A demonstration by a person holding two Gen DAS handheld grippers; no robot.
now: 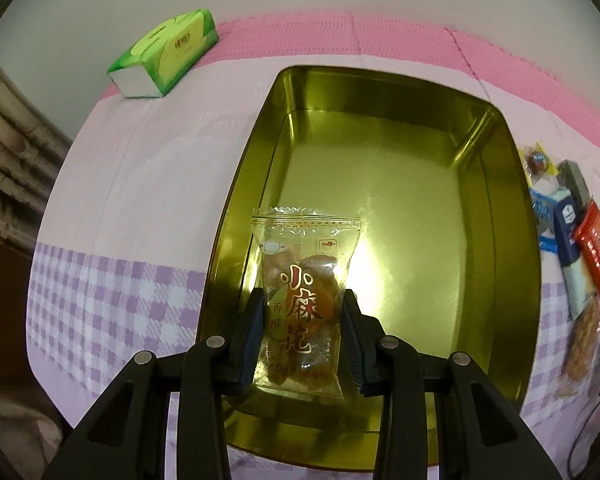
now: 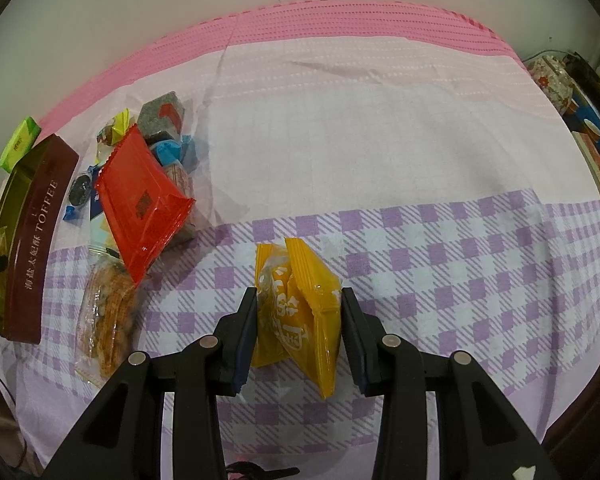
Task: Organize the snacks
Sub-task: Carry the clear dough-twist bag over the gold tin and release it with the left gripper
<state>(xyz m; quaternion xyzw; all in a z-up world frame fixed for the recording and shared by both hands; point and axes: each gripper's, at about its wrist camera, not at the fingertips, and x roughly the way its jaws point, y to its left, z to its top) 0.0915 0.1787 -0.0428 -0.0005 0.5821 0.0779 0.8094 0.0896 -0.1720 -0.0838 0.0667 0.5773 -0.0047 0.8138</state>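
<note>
My left gripper point(image 1: 303, 300) is shut on a clear snack packet point(image 1: 304, 280) with red Chinese lettering and brown twists inside. It hangs over the near left part of the open gold tin point(image 1: 500, 208), whose floor is bare. My right gripper point(image 2: 299, 300) is shut on a yellow snack packet point(image 2: 300, 304), crumpled between the pads, above the purple checked cloth. A pile of snacks lies left of it: a red packet point(image 2: 142, 200), a clear packet of orange crackers point(image 2: 106, 320), a grey cube-shaped packet point(image 2: 162, 118) and small blue and yellow wrapped sweets. The same pile point(image 1: 576, 240) shows right of the tin in the left wrist view.
A green tissue pack point(image 1: 166, 52) lies at the far left on the pink and white cloth. The tin's brown side marked TOFFEE point(image 2: 36, 240) stands at the left edge in the right wrist view. Clutter point(image 2: 588, 112) sits past the table's right edge.
</note>
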